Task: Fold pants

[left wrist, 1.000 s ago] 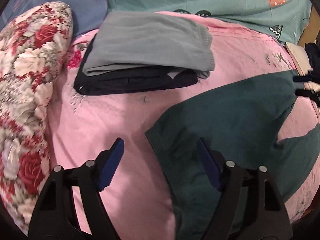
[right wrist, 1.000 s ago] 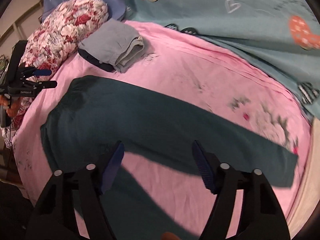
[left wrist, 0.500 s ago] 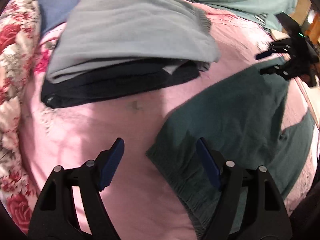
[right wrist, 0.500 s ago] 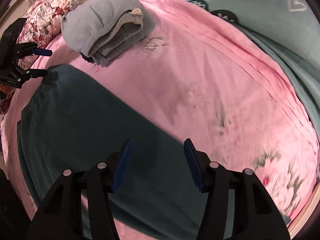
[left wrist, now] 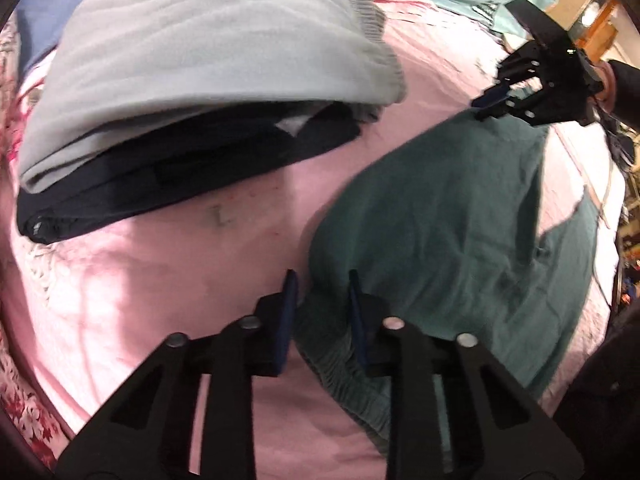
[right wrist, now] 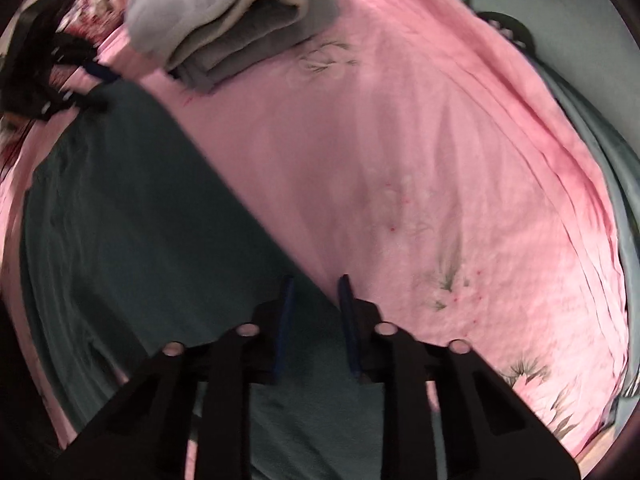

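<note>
Dark green pants (left wrist: 460, 232) lie spread on a pink bedsheet (left wrist: 160, 280). My left gripper (left wrist: 320, 280) has closed down on the waistband corner of the pants, with cloth bunched between its blue pads. My right gripper (right wrist: 314, 284) is nearly shut over the far edge of the pants (right wrist: 140, 240) at the leg. The right gripper also shows in the left wrist view (left wrist: 496, 98), at the pants' far edge. The left gripper also shows in the right wrist view (right wrist: 76, 84), at the top left corner of the pants.
A folded stack, grey garment (left wrist: 200, 52) on a dark navy one (left wrist: 160, 176), lies just beyond the waistband. The stack also shows in the right wrist view (right wrist: 224, 20). A floral pillow (left wrist: 24, 412) sits left; a teal blanket (right wrist: 600, 60) lies along the bed's far side.
Both grippers dropped down onto the pants and narrowed from wide open to nearly shut. The left now pinches the waistband corner; the right sits at the leg edge.
</note>
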Available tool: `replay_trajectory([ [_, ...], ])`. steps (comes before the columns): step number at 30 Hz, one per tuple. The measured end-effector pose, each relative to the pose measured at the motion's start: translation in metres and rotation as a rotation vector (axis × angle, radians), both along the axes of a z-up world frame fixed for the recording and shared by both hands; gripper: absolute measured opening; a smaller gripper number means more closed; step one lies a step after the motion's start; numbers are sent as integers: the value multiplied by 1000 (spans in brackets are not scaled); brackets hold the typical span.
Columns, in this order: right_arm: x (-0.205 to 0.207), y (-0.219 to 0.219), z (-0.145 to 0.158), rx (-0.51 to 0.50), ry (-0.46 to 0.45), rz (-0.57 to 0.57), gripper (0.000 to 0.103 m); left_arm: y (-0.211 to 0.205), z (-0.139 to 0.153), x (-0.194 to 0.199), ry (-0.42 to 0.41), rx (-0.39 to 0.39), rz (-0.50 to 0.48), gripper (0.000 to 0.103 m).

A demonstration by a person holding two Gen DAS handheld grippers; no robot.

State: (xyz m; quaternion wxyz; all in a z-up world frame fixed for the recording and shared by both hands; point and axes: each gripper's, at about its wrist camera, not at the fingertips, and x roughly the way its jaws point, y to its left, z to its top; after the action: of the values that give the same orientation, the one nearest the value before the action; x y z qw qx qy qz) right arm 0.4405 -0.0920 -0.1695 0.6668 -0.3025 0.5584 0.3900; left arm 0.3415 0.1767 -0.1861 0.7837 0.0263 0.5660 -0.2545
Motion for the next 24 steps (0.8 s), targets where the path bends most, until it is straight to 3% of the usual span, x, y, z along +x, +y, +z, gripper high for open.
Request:
replay_trajectory([
  [2, -5, 1, -1, -12, 9, 28, 14, 0, 1, -3, -5, 2, -19, 18],
  [4, -9, 4, -2, -29, 3, 55, 3, 2, 3, -6, -20, 16, -18, 16],
  [12, -30, 4, 24, -17, -26, 56, 1, 4, 31, -21, -96, 33, -10, 15],
  [19, -102, -16, 78, 28, -77, 50, 1, 0, 77, -72, -176, 14, -38, 15],
  [24, -164, -23, 93, 38, -75, 67, 1, -5, 88, -132, -186, 20, -36, 15],
])
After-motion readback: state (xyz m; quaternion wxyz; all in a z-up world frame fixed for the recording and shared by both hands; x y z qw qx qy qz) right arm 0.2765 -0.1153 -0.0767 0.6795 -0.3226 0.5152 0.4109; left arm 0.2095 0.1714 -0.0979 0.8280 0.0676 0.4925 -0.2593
